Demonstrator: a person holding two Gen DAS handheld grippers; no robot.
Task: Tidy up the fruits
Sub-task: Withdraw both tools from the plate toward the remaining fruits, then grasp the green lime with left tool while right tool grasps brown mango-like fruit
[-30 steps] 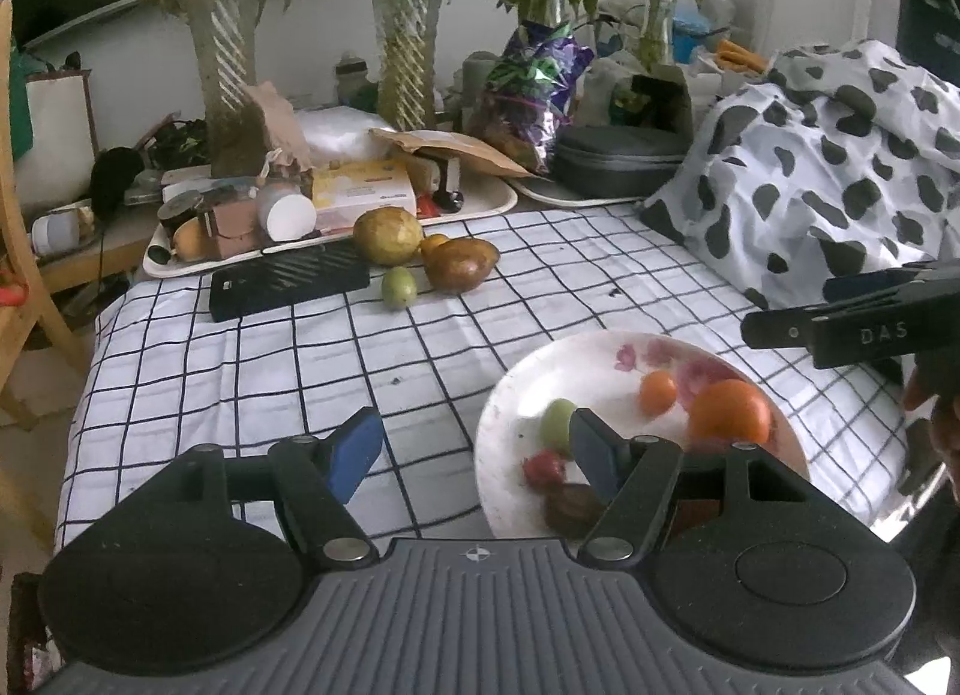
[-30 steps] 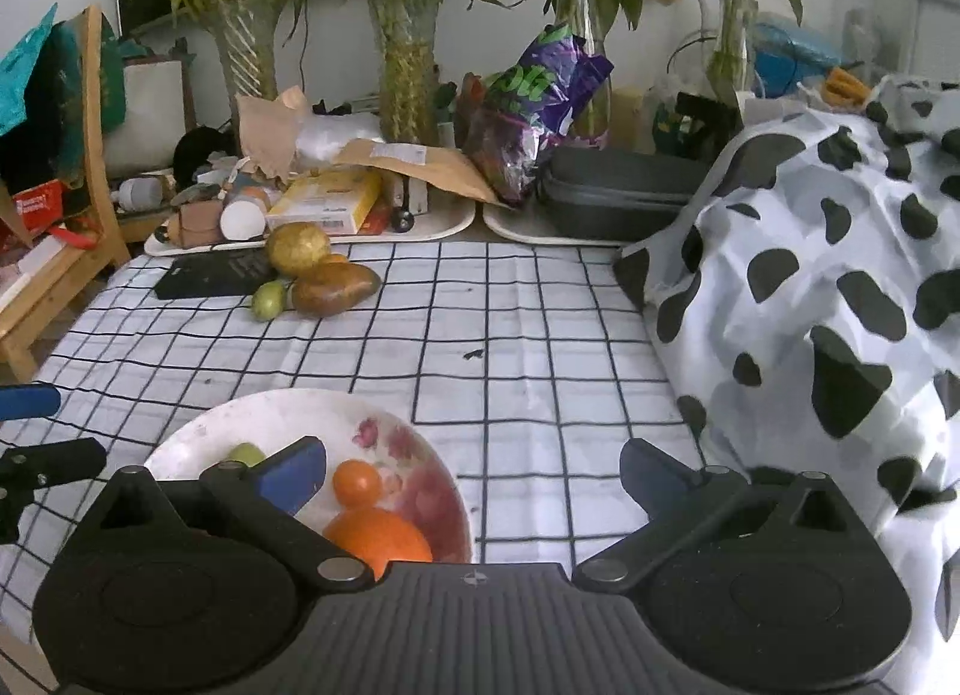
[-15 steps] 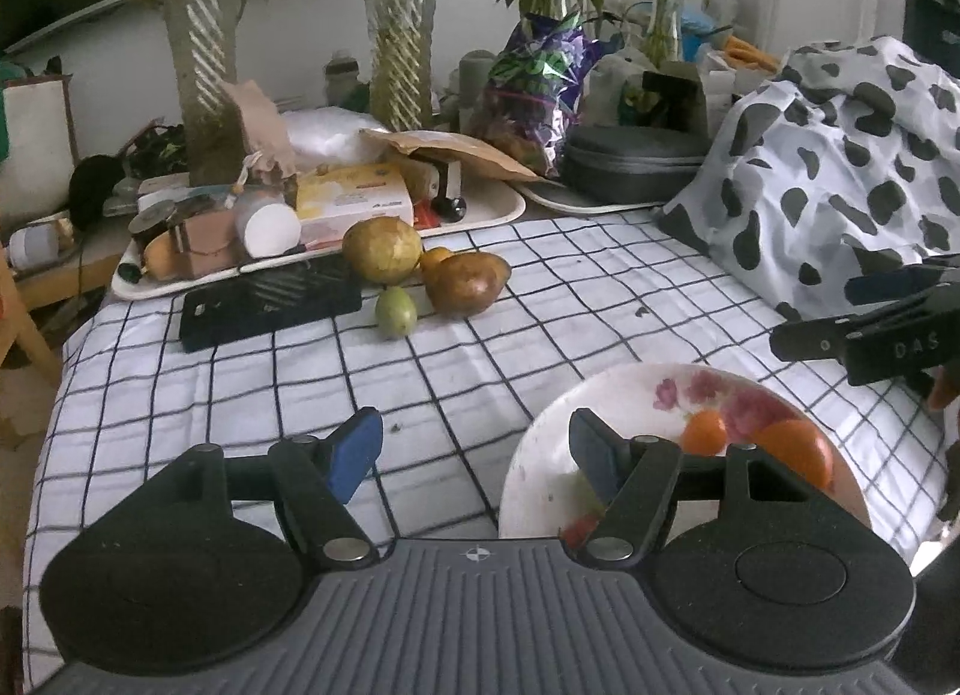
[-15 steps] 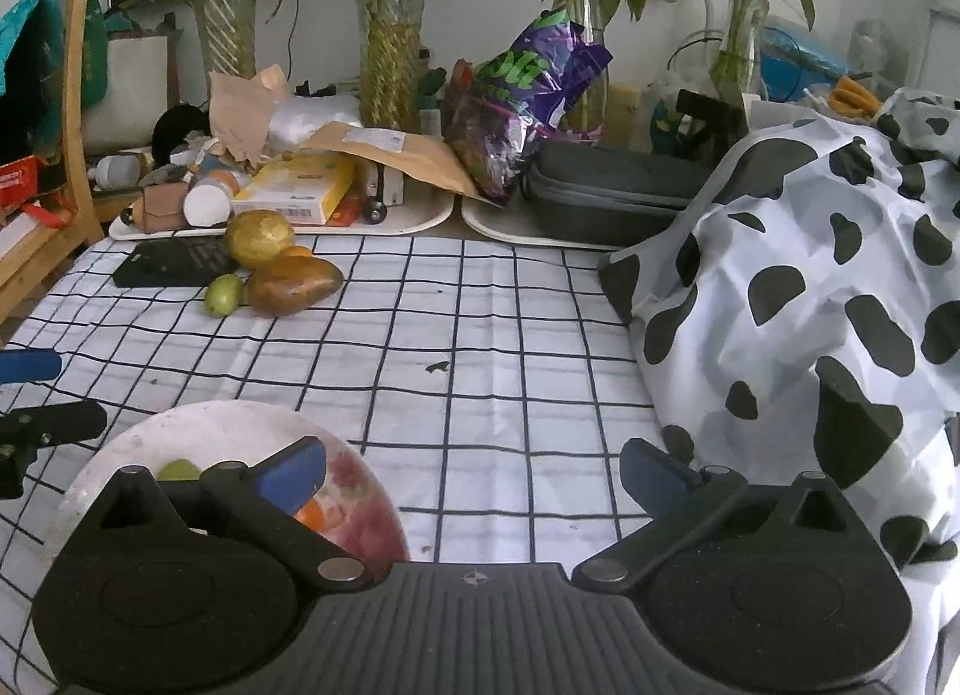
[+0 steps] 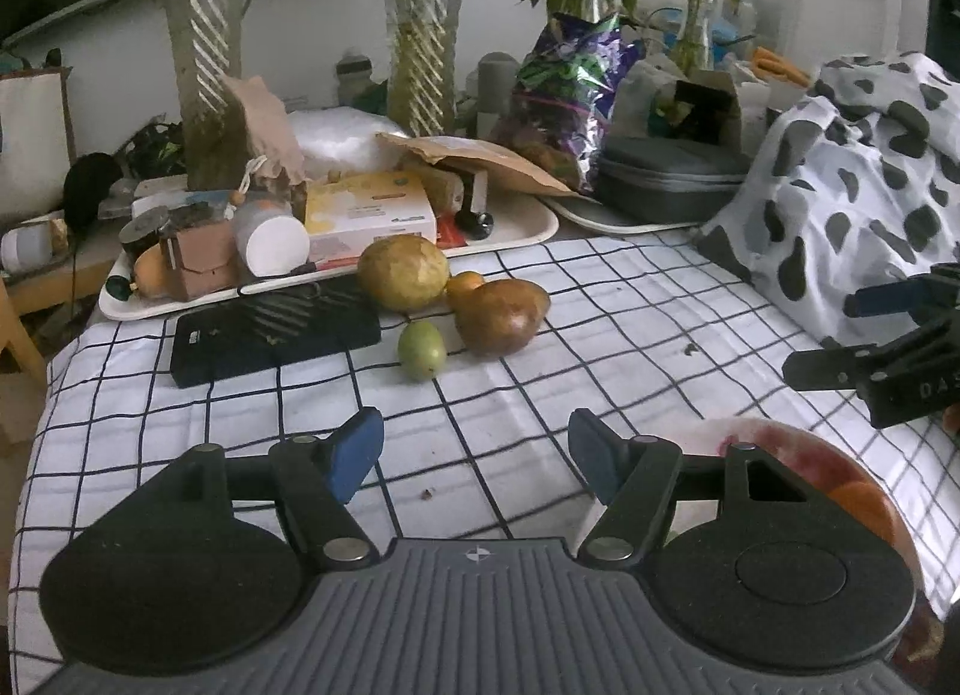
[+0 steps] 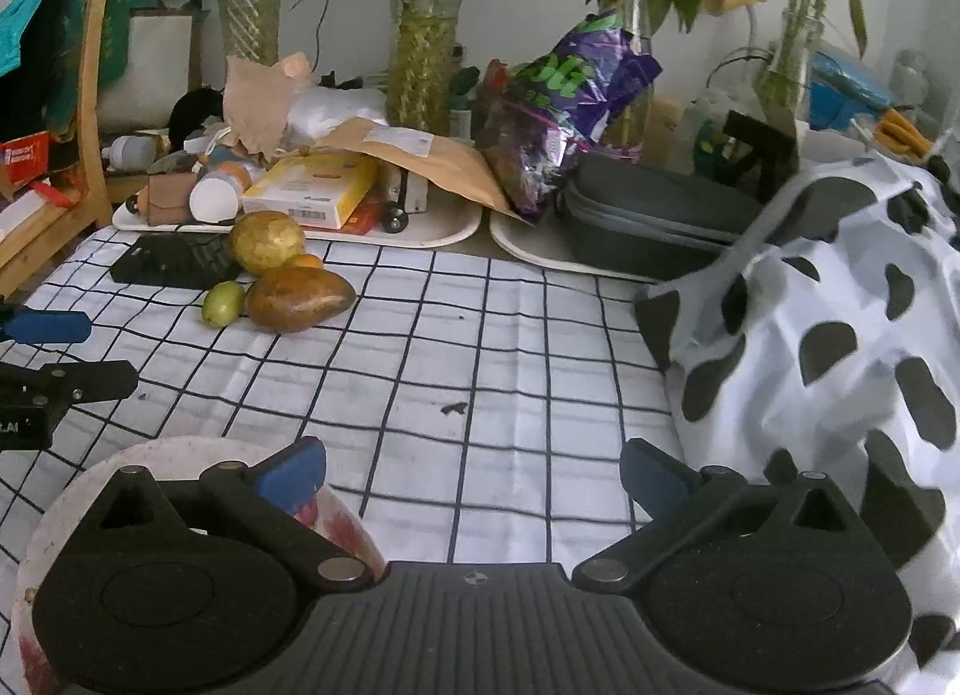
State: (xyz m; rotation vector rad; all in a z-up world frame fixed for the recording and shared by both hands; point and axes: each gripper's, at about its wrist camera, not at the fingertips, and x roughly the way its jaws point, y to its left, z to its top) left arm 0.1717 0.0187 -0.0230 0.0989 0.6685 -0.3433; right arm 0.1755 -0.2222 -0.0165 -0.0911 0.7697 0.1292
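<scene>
Both jaws gape empty, the left gripper (image 5: 477, 455) aimed at the small green oval fruit (image 5: 422, 349) lying far-left beside the brown pear-shaped fruit (image 5: 501, 315), likely for pickup, the right gripper (image 6: 471, 482) hovering near the white floral plate (image 6: 72, 491).

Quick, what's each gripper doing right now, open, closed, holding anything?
Left gripper: open, holding nothing.
Right gripper: open, holding nothing.

Checked cloth (image 5: 600, 335) looks matt and creased; the mango (image 5: 501, 315) skin is smooth, slightly glossy; the vases (image 5: 420, 35) are ribbed glass.
</scene>
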